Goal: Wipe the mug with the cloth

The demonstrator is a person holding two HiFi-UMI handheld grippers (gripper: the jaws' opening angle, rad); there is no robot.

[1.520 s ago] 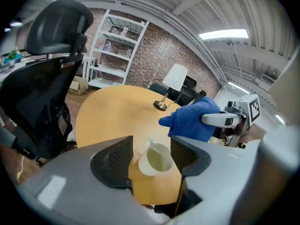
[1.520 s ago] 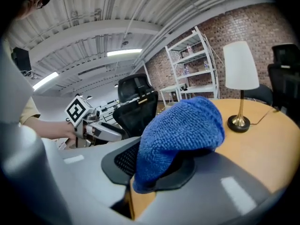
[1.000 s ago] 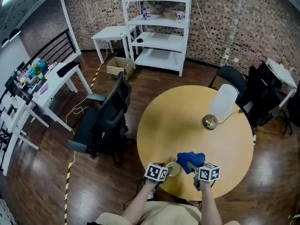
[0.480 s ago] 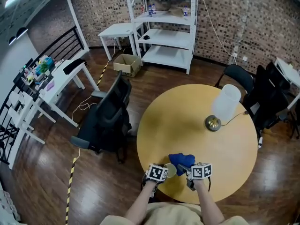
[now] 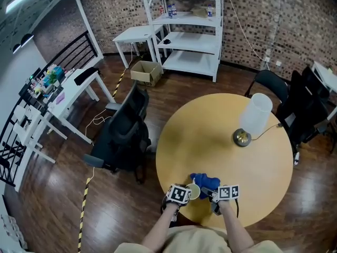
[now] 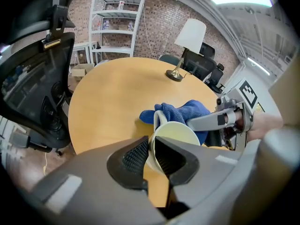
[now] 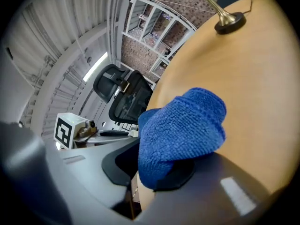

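Tan round table [image 5: 210,125] fills mid-frame. At its lower edge the right gripper [image 7: 157,168] clamps the blue cloth [image 7: 183,125] beside the cream mug [image 6: 176,135], whose wall the left gripper [image 6: 151,146] has just pinched. Wiping pressure could twist the mug from that thin hold.

The cloth [image 5: 206,182] is blue, the mug [image 6: 177,134] cream, the table [image 5: 210,136] tan.

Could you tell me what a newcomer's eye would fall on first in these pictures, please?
A bright blue cloth bunched in the jaws of the right gripper stands out at the near edge of the round yellow table. Right beside it, the left gripper has just closed its jaws on the wall of a cream mug. A white-shaded lamp stands at the table's far right.
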